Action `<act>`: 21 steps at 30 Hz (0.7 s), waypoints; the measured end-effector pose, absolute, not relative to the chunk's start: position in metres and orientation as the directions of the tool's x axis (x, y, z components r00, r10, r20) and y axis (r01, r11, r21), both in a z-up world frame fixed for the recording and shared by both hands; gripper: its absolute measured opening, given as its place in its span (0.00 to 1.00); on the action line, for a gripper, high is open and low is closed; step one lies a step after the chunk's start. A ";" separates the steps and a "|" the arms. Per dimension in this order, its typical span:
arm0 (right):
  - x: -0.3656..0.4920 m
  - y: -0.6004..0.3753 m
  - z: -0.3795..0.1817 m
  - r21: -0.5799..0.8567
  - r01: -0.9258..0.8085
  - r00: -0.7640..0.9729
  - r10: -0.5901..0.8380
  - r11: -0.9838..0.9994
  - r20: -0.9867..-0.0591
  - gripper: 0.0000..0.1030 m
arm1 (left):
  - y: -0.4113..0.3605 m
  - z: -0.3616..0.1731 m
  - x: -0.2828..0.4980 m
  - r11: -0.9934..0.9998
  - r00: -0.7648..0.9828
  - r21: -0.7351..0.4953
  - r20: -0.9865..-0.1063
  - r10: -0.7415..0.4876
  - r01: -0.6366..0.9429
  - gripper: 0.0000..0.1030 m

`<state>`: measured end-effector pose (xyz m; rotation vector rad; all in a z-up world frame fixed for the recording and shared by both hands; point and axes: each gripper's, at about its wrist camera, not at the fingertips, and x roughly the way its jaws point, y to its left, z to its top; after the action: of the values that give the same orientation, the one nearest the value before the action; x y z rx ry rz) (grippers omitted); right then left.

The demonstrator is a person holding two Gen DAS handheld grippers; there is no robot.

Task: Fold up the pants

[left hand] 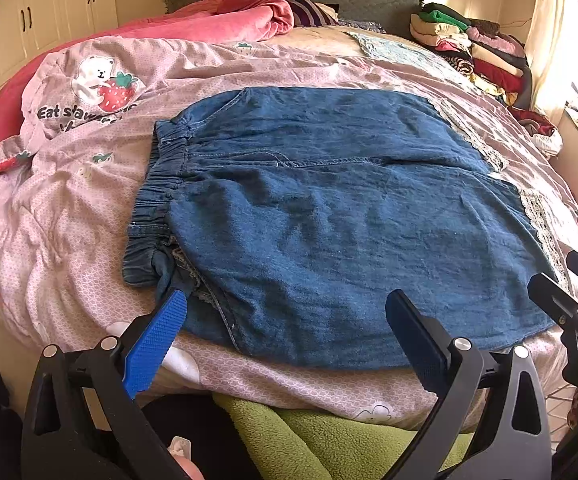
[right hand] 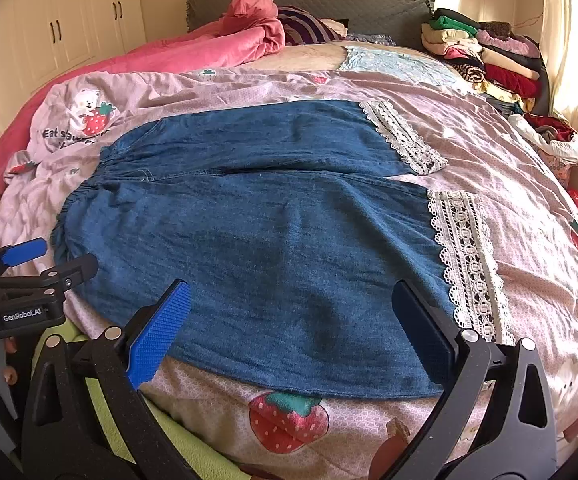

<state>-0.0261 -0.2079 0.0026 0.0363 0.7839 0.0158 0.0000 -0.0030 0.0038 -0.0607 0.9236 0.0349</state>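
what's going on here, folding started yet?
Not yet. A pair of blue denim pants with white lace cuffs lies spread flat on the pink strawberry-print quilt, waistband to the left, cuffs to the right. A person holds both grippers near the closest edge: the left gripper by the waistband end, the right gripper toward the cuff end. Both are open, gripping nothing.

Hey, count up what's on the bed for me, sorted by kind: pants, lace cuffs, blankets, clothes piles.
Denim pants: 1
Lace cuffs: 2
Blankets: 2, the strawberry quilt and the pink blanket
Clothes pile: 1
Total: 6
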 end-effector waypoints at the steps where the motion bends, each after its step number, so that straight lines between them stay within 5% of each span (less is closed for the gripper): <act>1: -0.026 -0.208 0.003 0.040 -0.001 0.708 0.029 0.999 -0.705 0.92 | -0.003 0.004 0.000 0.998 0.602 -0.037 -0.798 0.005 -0.057 0.96; 21: -0.028 -0.214 -0.002 0.039 -0.002 0.710 0.029 0.999 -0.704 0.92 | 0.012 0.007 0.004 0.996 0.615 -0.039 -0.789 0.017 -0.078 0.96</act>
<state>-0.0278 -0.2138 -0.0016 0.0359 0.7816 0.0172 0.0043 0.0120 0.0069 -0.0719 0.9073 0.0551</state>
